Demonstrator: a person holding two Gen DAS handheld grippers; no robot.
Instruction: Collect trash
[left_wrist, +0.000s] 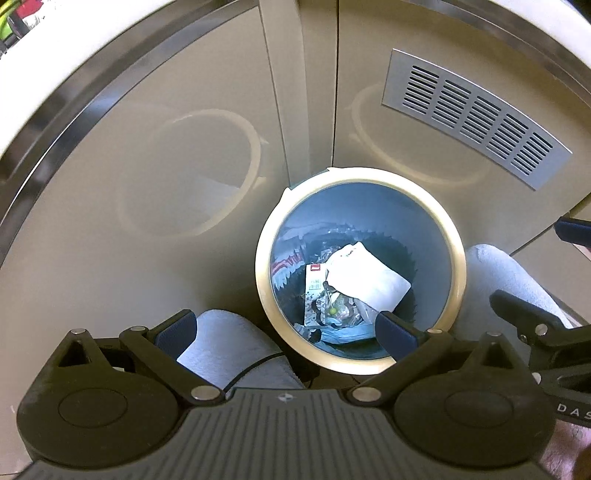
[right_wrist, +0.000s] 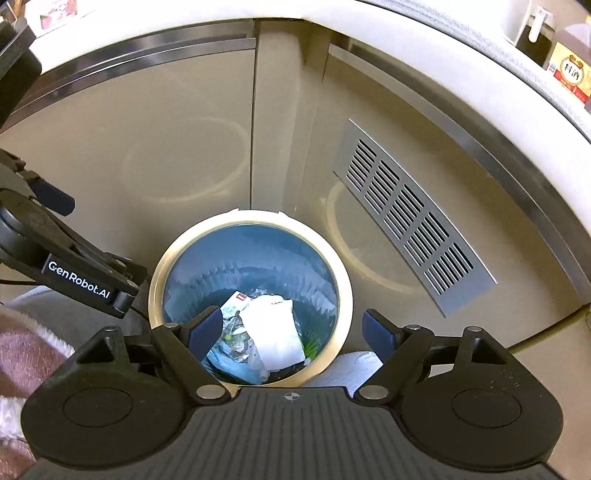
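A round trash bin (left_wrist: 458, 258) with a cream rim and a blue liner stands on the floor against the cabinet. Inside lie a white paper wrapper (left_wrist: 369, 277), a small printed carton (left_wrist: 314, 291) and crumpled packaging. My left gripper (left_wrist: 286, 332) hangs open above the bin's near rim with nothing between its fingers. The right wrist view shows the same bin (right_wrist: 343, 295) and white wrapper (right_wrist: 273, 332) from above. My right gripper (right_wrist: 291, 330) is wide open over the bin's mouth and holds nothing.
Beige cabinet doors (left_wrist: 166, 166) with a metal vent grille (left_wrist: 476, 118) rise behind the bin, under a white countertop edge (right_wrist: 461, 44). A person's grey-trousered legs (left_wrist: 229, 350) flank the bin. A bottle and a box (right_wrist: 569, 70) stand on the counter.
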